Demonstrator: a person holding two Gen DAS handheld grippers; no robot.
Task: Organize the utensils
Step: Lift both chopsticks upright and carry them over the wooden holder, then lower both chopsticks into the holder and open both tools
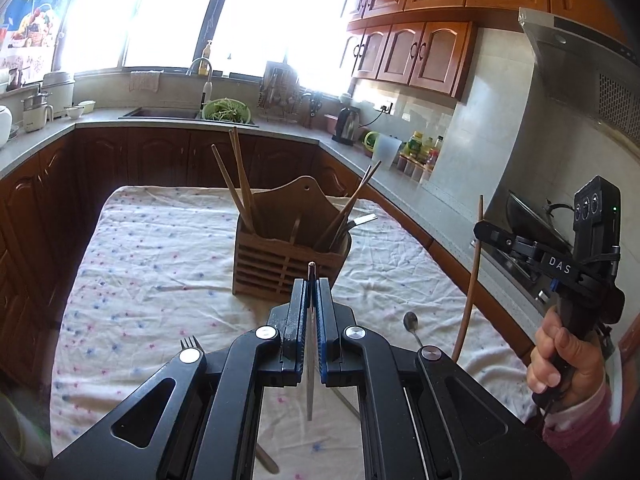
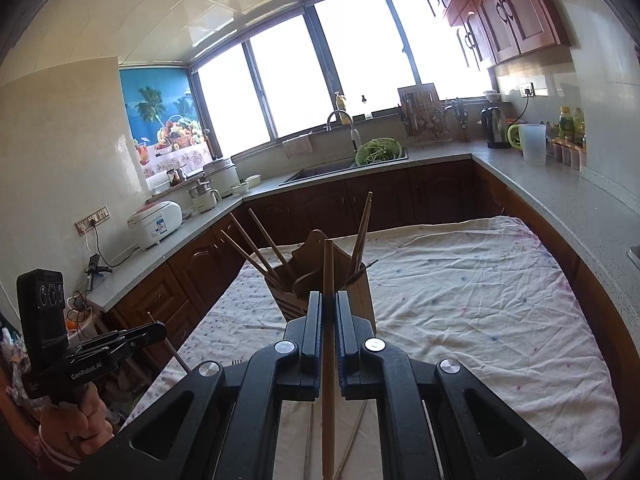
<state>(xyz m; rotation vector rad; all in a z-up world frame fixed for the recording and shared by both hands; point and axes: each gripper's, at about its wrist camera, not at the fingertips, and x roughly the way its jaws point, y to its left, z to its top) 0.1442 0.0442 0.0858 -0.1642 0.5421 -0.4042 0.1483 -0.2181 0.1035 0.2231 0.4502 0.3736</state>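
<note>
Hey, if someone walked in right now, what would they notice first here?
Both grippers are loaded: the left gripper pinches a thin metal utensil, the right gripper a wooden chopstick. Ahead, on the spotted cloth, stands a slatted wooden holder already bristling with chopsticks.

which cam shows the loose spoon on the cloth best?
Left wrist: the spoon has its bowl in plain sight on the cloth, just right of the left gripper. In the right wrist view I can't make out the spoon.

both wrist views toward utensil holder (image 1: 290,240)
</note>
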